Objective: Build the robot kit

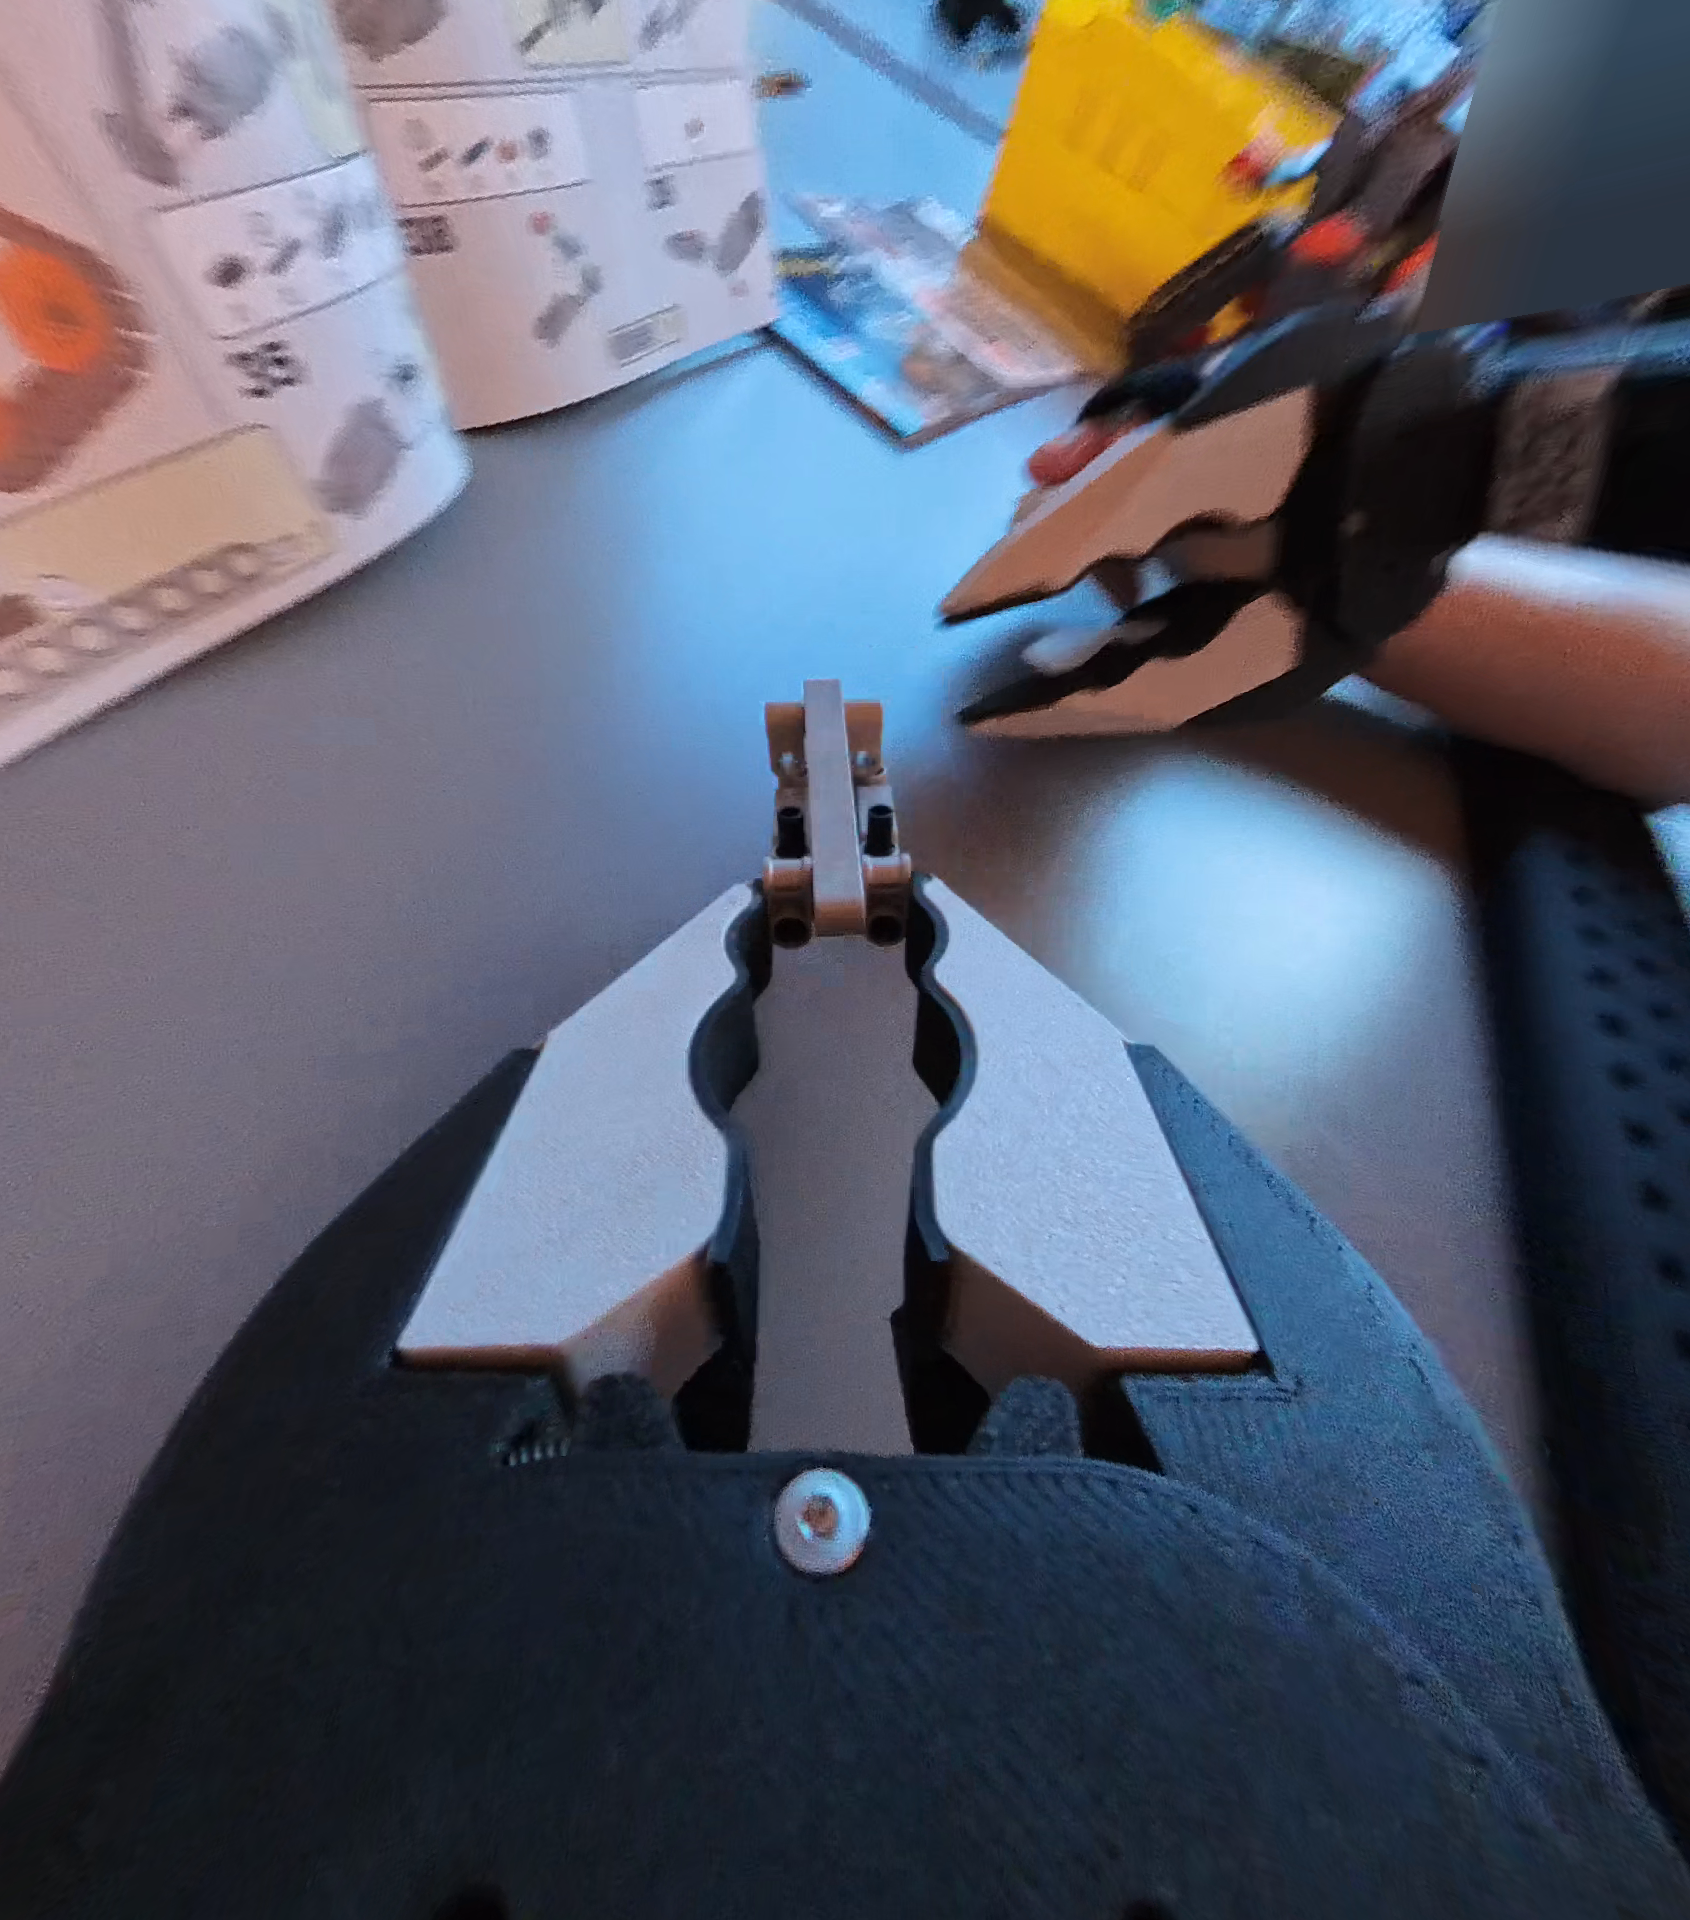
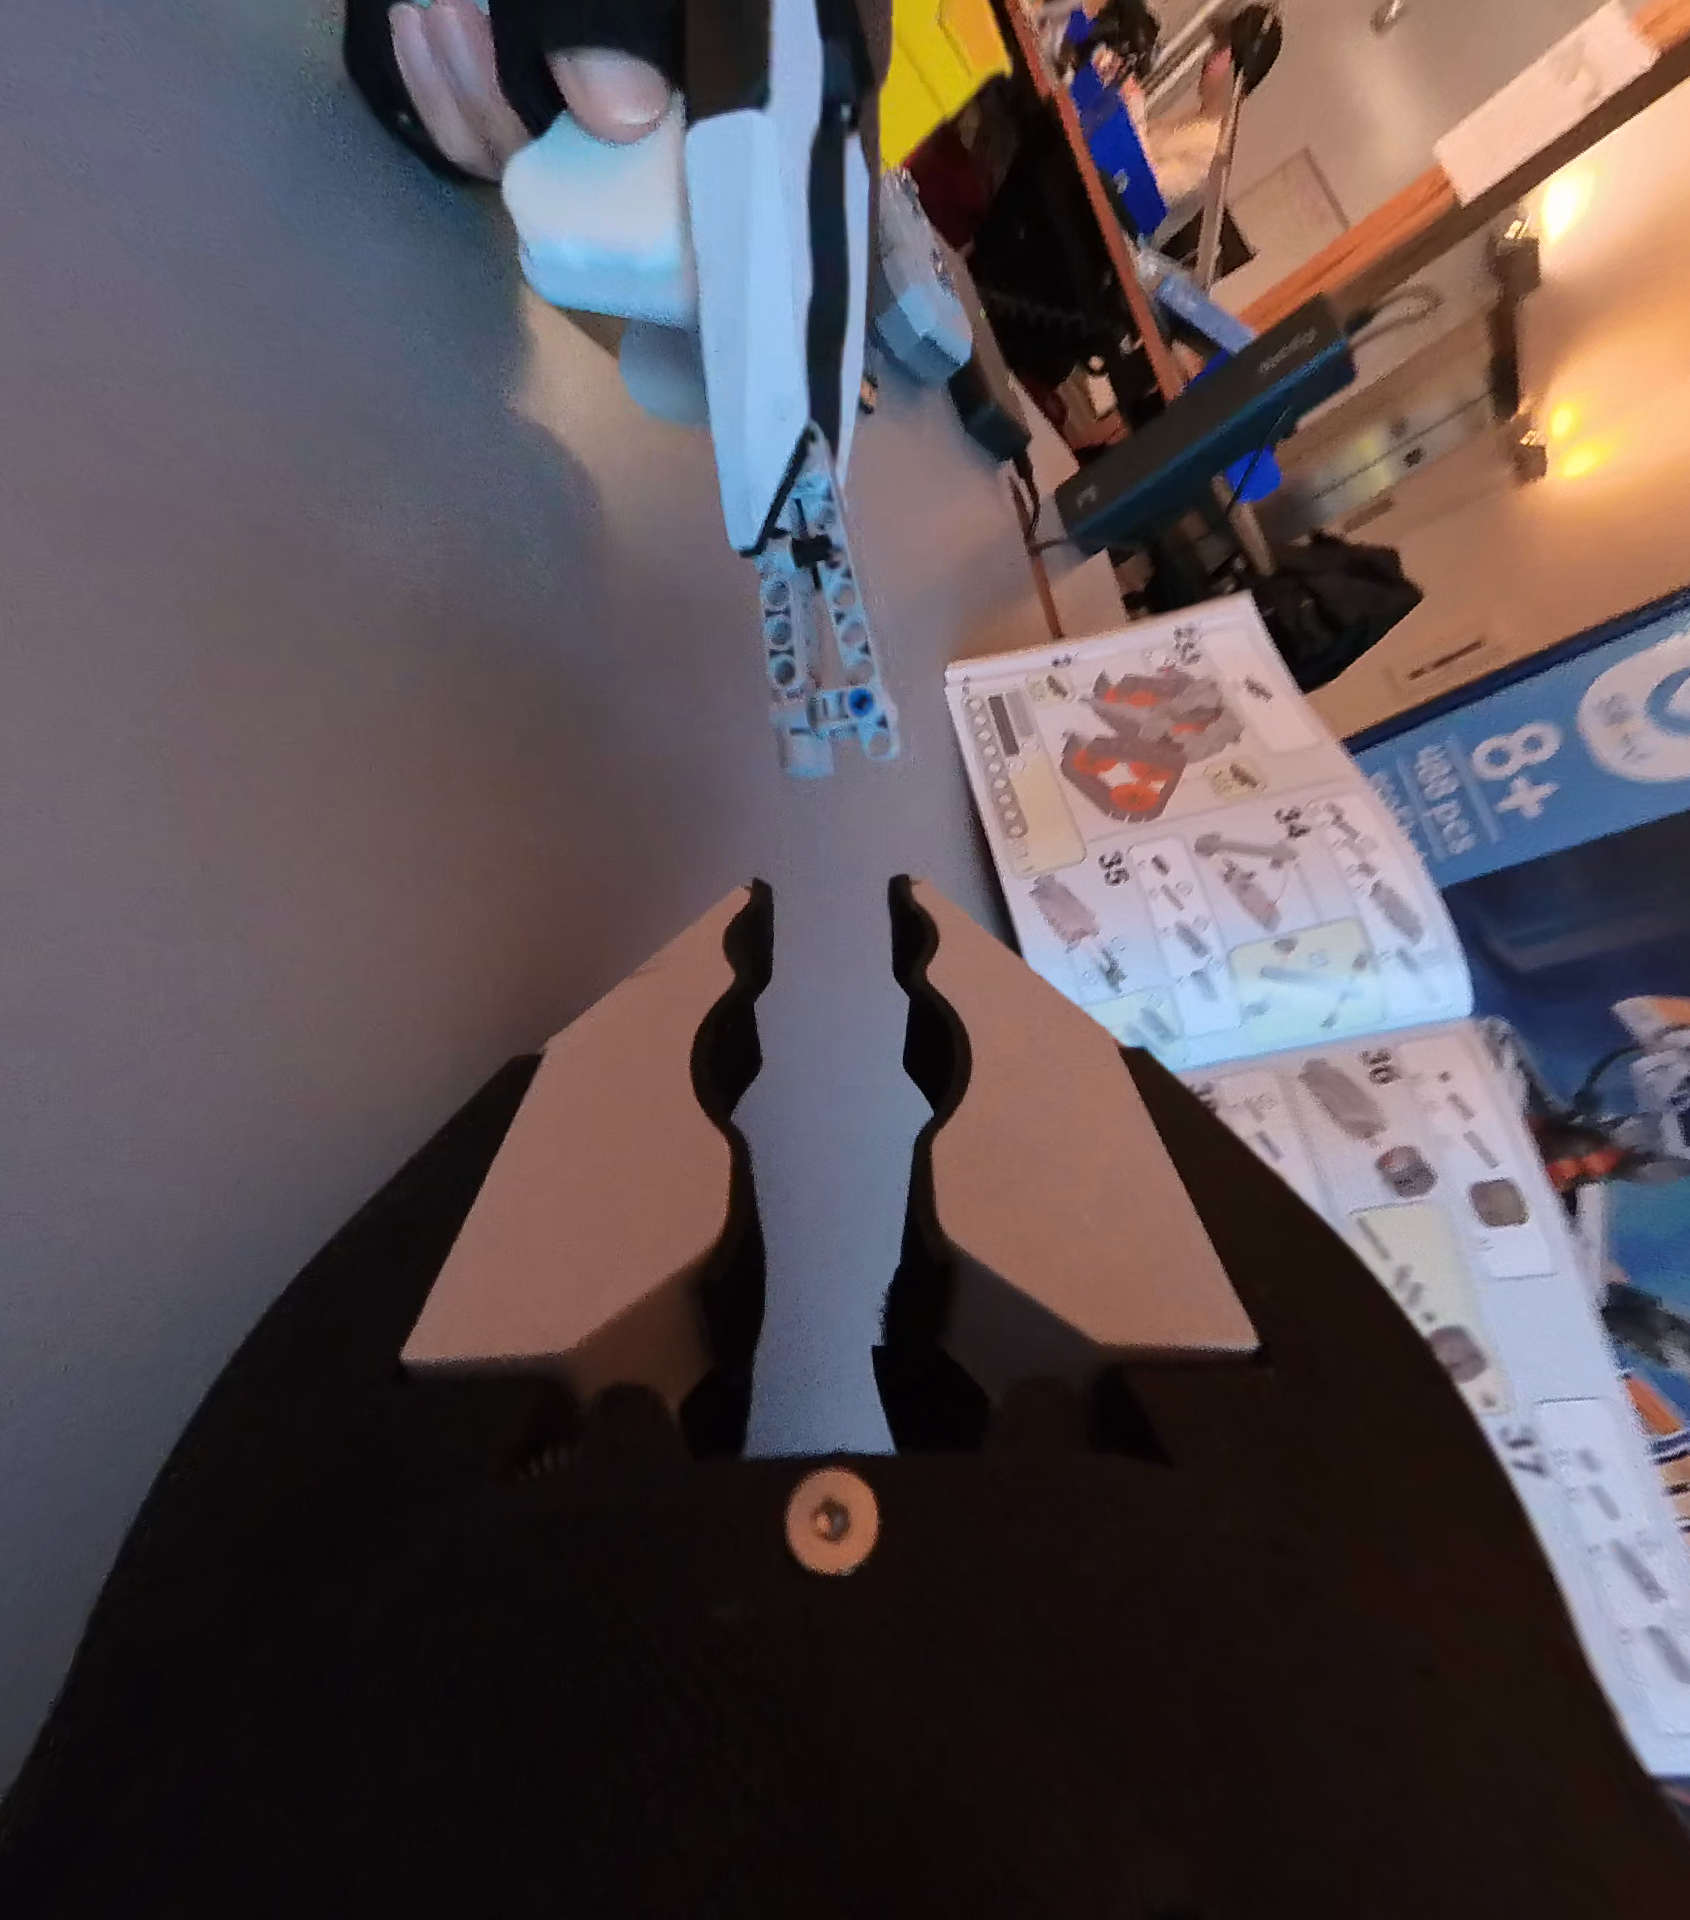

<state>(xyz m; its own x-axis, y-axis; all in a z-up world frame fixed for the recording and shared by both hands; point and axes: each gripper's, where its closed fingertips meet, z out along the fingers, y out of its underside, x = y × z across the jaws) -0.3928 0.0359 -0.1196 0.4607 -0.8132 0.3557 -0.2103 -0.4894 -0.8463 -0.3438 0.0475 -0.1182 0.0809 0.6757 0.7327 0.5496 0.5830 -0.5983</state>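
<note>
My left gripper (image 1: 836, 899) is shut on a small grey brick assembly (image 1: 833, 800) of beams and black pins, held above the grey table (image 1: 405, 935). The assembly sticks out forward from the fingertips. In the right wrist view the same assembly (image 2: 820, 644) hangs from the left gripper (image 2: 799, 499), straight ahead of my right gripper (image 2: 828, 894). My right gripper is open and empty, its jaws a small way apart. It shows in the left wrist view (image 1: 955, 660) to the right of the assembly, a short gap away, held by a gloved hand (image 1: 1547, 623).
An open instruction booklet (image 1: 197, 364) lies left and behind; it also shows in the right wrist view (image 2: 1236, 914) on the right, over a blue box (image 2: 1651, 831). A yellow box (image 1: 1132, 156) stands at the back. A black perforated chair (image 1: 1672, 1247) is at right. Across from one pair of fingers to the other is roughly 6 cm.
</note>
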